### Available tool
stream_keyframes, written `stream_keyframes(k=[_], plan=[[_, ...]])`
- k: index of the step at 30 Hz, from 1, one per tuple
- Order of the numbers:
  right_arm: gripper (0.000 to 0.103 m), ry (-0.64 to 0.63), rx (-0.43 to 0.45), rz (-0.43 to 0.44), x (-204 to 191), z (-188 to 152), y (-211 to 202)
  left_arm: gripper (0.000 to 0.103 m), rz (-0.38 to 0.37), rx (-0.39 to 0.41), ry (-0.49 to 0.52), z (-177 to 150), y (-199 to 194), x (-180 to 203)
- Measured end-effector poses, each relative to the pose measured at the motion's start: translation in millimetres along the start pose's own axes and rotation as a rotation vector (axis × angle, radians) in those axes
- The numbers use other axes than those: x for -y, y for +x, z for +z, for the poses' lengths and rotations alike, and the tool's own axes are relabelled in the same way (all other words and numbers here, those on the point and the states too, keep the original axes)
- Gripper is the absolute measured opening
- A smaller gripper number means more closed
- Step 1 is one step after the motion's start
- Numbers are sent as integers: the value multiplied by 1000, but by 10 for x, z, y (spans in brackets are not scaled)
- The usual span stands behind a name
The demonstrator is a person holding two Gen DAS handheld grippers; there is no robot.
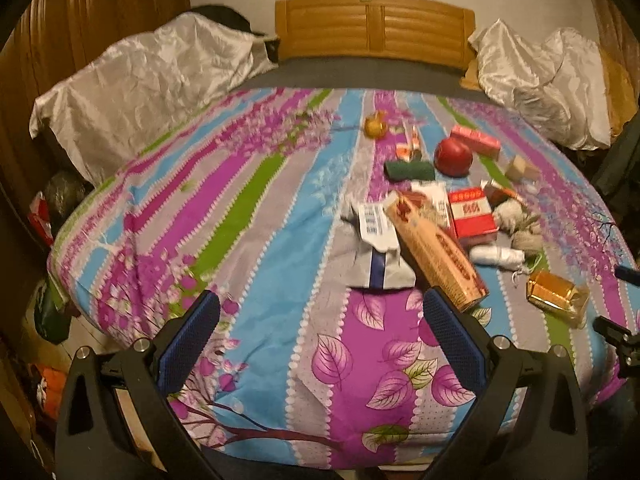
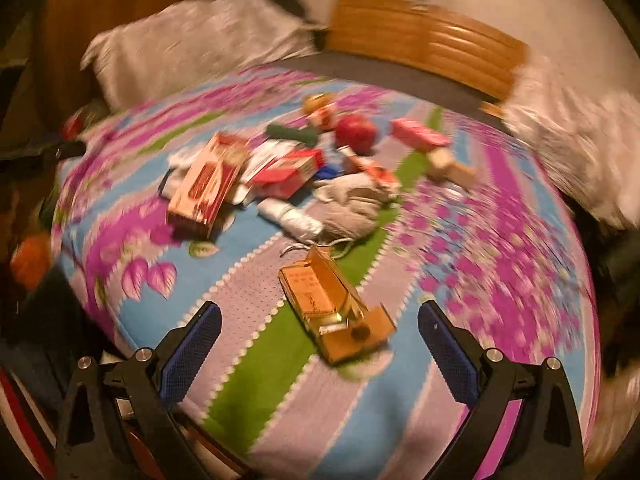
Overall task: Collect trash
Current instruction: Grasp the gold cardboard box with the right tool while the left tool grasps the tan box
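Right claw (image 2: 320, 336): your pads are spread wide and grip nothing; it hangs over the near part of the bed, and this view is smeared, so fine detail is uncertain.
Left claw (image 1: 322, 324): likewise released and empty, poised over the bedspread (image 1: 256, 208) with bare cloth between its pads.
Nearest trash: the open gold box (image 2: 336, 312) lies just ahead of your right claw, between the lines of its two pads and slightly right of centre.
Long axis: the gold box runs from far-left to near-right, slanted across your line of approach, with its flap open at the near end.
Main heap: the long orange carton (image 1: 434, 252), red-and-white packet (image 1: 472, 212), grey mailer bag (image 1: 376, 248), white roll (image 1: 496, 256) and red apple-like ball (image 1: 453, 156) sit together further up the bed.
Left-side bearing: the orange carton lies ahead and to the right of your left claw, its near end just beyond the right pad (image 1: 456, 340).
Nearer hand: in my judgement the right serves the gold box; the left serves the carton.
Next move, as judged: turn your right wrist so the pads close across the box's short sides.
Receptacle: no bin can be identified in either view.
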State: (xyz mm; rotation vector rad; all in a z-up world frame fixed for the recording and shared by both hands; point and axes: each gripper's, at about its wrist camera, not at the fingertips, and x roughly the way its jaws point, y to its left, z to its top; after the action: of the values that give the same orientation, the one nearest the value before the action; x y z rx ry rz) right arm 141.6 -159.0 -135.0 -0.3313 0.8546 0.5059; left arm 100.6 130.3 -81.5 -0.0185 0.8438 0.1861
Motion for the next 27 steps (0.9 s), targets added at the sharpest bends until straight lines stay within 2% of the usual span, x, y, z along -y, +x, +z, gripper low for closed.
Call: stream_keyframes(k=[4, 7, 8, 9, 10, 11, 12, 17, 23, 27], plan=[[98, -113, -96, 104, 81, 135, 383, 98, -2, -26, 0, -25, 154, 50], [95, -144, -147, 134, 138, 143, 586, 98, -15, -40, 4, -6, 224, 100], [89, -141, -160, 144, 147, 142, 638, 98, -21, -42, 4, 7, 240, 119], [77, -133, -168, 157, 162, 130, 668, 98, -29, -45, 4, 24, 253, 147], [70, -119, -177, 169, 168, 110, 713, 98, -37, -47, 3, 34, 265, 179], [54, -107, -183, 174, 171, 84, 729, 98, -52, -49, 5, 60, 276, 232], [52, -93, -182, 177, 172, 54, 743, 98, -61, -48, 6, 76, 278, 271], [50, 22, -104, 171, 125, -100, 573, 98, -101, -20, 18, 192, 273, 600], [50, 268, 1, 125, 129, -297, 104, 95, -76, -29, -14, 311, 444, 929], [50, 378, 52, 112, 118, -391, -197, 94, -15, -24, 12, 393, 654, 1163]])
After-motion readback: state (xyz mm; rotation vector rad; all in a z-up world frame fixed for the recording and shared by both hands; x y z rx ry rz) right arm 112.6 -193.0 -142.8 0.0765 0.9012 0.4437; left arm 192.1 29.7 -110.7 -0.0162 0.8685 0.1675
